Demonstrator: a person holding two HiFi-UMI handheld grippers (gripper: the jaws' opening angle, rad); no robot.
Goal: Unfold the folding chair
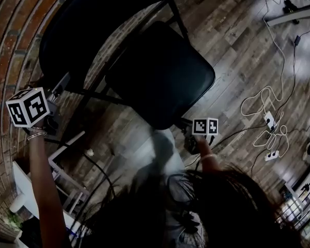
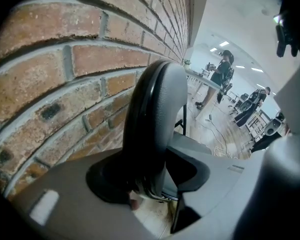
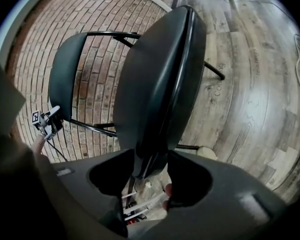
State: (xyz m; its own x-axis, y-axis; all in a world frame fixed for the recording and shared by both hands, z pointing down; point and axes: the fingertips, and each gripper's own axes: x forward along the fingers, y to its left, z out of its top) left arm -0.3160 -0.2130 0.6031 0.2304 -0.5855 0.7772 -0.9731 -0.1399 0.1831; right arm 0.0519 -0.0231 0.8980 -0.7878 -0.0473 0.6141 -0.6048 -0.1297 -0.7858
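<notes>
Seat-lowering step: left gripper [image 2: 150,184] clamps the backrest [image 2: 157,119], right gripper [image 3: 150,170] clamps the seat [image 3: 160,74] front edge; next, likely swing seat away from backrest.

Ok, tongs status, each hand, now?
Left tongs: closed on the black padded chair backrest.
Right tongs: closed on the black padded chair seat.

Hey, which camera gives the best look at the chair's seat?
The head view: nearly the whole seat shows there, broad side on. The right gripper view sees it edge-on, its near edge gripped by the right gripper. The left gripper view shows mainly the backrest.
</notes>
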